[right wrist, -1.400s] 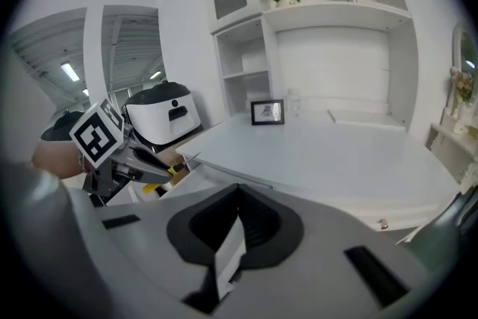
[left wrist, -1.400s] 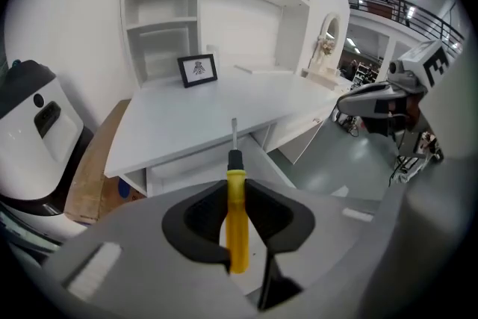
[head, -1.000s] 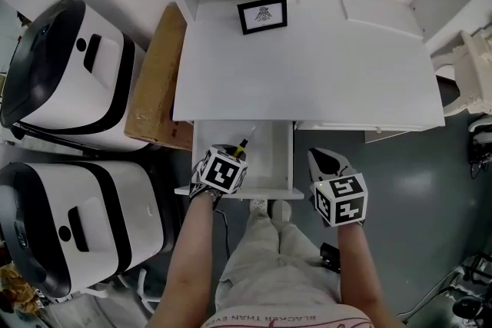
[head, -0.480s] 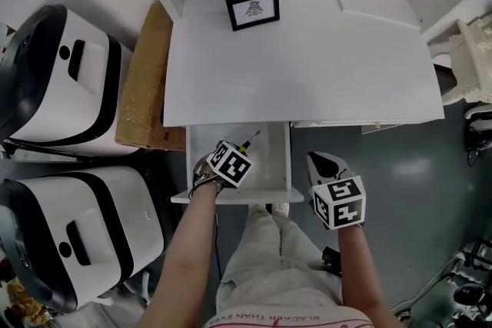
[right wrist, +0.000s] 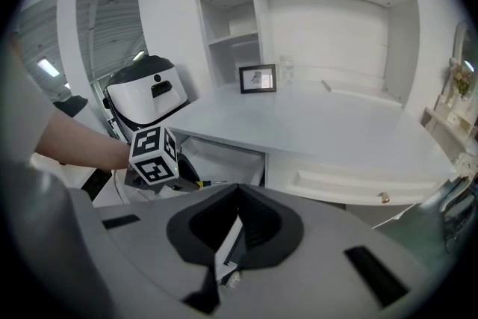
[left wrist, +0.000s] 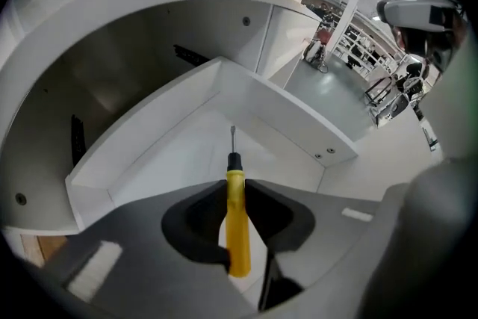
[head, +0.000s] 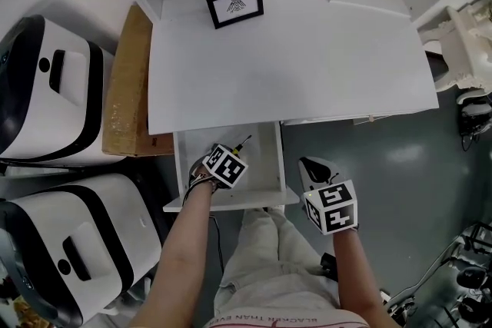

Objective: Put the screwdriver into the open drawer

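2 grippers are in view, and only the left gripper (head: pixel 233 157) has a load: its jaws are nearly closed and pinch the yellow handle of the screwdriver (left wrist: pixel 236 235), with the black collar and thin blade sticking out past the tips. The right gripper (head: pixel 314 169) hangs just outside the right wall of the open drawer (head: pixel 265 169); its jaws meet at the tips with nothing between them.

The coming move turns on 1 relation: the screwdriver sits above the drawer's bare white floor (left wrist: pixel 187 153), not yet lying on it as far as I can judge. Its long axis runs along the gripper's own line, steeply down, with the blade aimed at the drawer's back. Letting go here should drop it inside.

No brand shows on the tool. The framed picture (head: pixel 234 4) on the desk (head: pixel 307 65) bears a small drawing and no legible words.
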The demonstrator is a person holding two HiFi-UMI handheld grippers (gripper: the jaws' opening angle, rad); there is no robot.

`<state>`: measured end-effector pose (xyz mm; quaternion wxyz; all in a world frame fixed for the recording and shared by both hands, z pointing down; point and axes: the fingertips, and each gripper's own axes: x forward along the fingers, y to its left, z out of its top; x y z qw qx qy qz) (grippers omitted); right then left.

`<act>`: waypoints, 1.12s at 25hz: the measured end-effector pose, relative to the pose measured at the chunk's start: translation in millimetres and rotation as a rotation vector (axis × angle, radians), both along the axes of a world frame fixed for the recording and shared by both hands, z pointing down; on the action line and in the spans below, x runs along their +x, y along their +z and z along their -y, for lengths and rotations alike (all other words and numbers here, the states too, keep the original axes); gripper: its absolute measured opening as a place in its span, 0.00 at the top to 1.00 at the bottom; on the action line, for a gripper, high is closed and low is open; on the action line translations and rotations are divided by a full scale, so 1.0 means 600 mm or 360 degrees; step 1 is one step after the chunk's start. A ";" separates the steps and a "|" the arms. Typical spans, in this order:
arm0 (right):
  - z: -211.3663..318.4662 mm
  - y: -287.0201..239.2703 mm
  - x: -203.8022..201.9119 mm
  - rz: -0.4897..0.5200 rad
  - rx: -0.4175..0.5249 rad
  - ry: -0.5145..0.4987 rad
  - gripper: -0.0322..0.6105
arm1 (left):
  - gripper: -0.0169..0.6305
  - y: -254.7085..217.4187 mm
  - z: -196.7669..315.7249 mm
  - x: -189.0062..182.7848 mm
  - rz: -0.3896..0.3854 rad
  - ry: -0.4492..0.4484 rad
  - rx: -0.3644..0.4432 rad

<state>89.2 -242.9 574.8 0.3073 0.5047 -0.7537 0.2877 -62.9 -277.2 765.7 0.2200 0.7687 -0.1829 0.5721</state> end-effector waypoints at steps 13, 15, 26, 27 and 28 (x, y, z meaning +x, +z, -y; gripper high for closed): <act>-0.025 0.043 0.005 -0.0008 -0.0087 0.0077 0.94 | 0.84 0.071 -0.001 0.011 0.0043 0.0087 -0.0005; -0.030 0.048 0.009 -0.0014 -0.0101 0.0084 0.94 | 0.84 0.079 -0.003 0.013 0.0045 0.0087 -0.0011; -0.028 0.054 0.019 -0.0014 -0.0116 0.0094 0.94 | 0.84 0.106 -0.016 0.005 0.0085 0.0032 -0.0009; -0.027 0.054 0.018 -0.0011 -0.0116 0.0093 0.94 | 0.83 0.106 -0.014 0.003 0.0089 0.0015 -0.0004; -0.027 0.053 0.017 -0.0007 -0.0116 0.0091 0.94 | 0.81 0.106 -0.013 0.002 0.0091 -0.0005 -0.0002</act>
